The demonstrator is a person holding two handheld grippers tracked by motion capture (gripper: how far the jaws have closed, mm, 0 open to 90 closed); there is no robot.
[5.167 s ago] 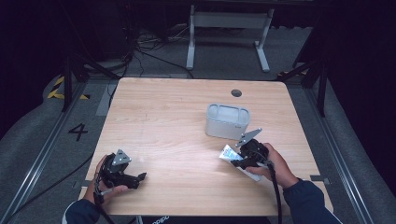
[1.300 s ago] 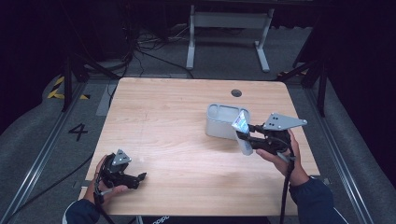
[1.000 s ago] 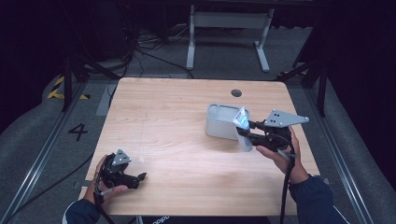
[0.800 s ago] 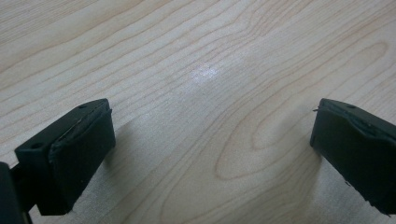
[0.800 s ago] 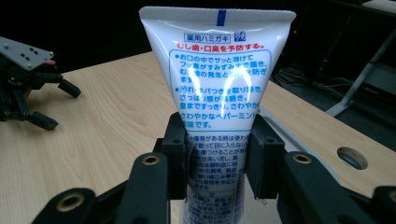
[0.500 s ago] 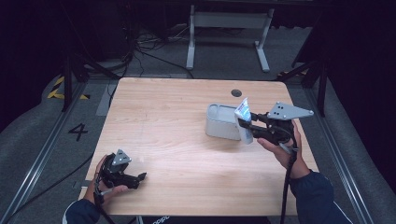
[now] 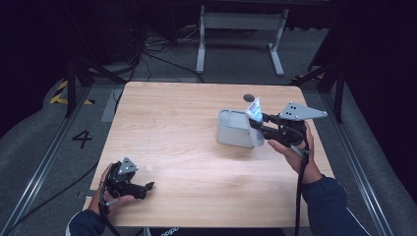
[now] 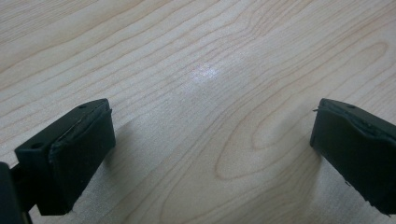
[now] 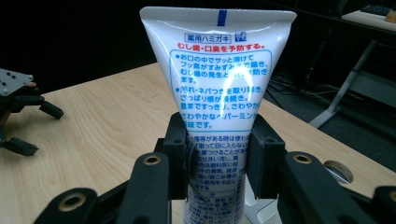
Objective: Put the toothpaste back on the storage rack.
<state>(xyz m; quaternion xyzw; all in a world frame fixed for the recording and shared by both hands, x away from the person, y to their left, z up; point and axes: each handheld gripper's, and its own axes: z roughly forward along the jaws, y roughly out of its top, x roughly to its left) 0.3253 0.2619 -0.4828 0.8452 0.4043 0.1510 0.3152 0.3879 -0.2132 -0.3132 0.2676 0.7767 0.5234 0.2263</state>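
Toothpaste tube (image 9: 218, 107) clamped in our right hand-held gripper (image 7: 259, 129), long axis upright, crimped end up, at right-centre of high view. Grey bin (image 7: 235, 129) sits just left of tube, below its lower end, on surface (image 7: 187, 118). Our left hand-held gripper (image 7: 132, 183) rests lower left, jaws wide, empty, well apart. We judge right nearer bin.

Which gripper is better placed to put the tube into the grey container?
The right gripper: it is shut on the toothpaste tube, held upright at the grey container. The left gripper sits open and empty at the near left corner of the table, far from it.
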